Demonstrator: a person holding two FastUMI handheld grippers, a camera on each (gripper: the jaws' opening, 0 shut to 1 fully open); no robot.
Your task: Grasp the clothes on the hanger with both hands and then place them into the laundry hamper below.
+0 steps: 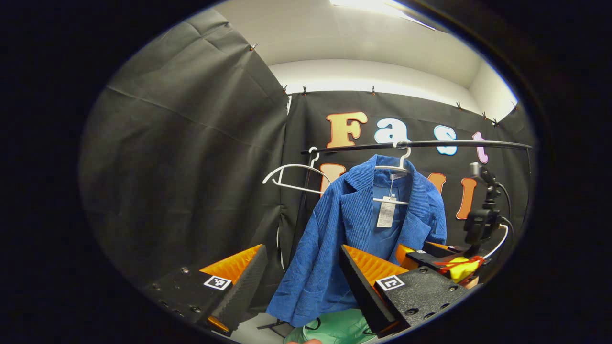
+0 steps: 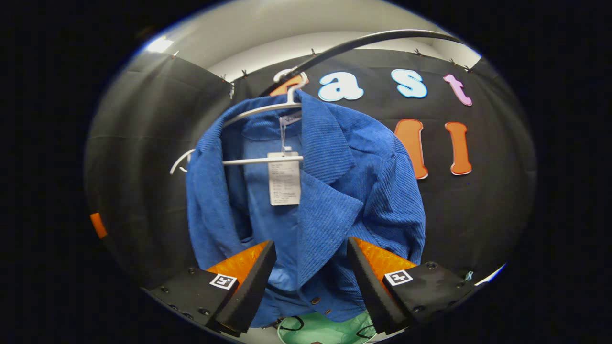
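A blue corduroy jacket (image 1: 334, 229) with a white tag (image 1: 386, 212) hangs on a white hanger (image 1: 399, 167) from a black rail (image 1: 420, 144). My left gripper (image 1: 299, 282) is open, a short way in front of the jacket's left side. Farther right in the left gripper view sits the right gripper (image 1: 432, 260), near the jacket's lower right. In the right gripper view the jacket (image 2: 330, 191) hangs close ahead, and my right gripper (image 2: 311, 277) is open just before its lower front. The pale green laundry hamper (image 2: 325, 329) lies below the jacket, also the hamper (image 1: 334, 327).
A second, bare white hanger (image 1: 291, 177) hangs at the rail's left end. A black stand with a camera and cables (image 1: 483, 220) rises to the right of the jacket. Black cloth walls enclose the booth on the left and behind.
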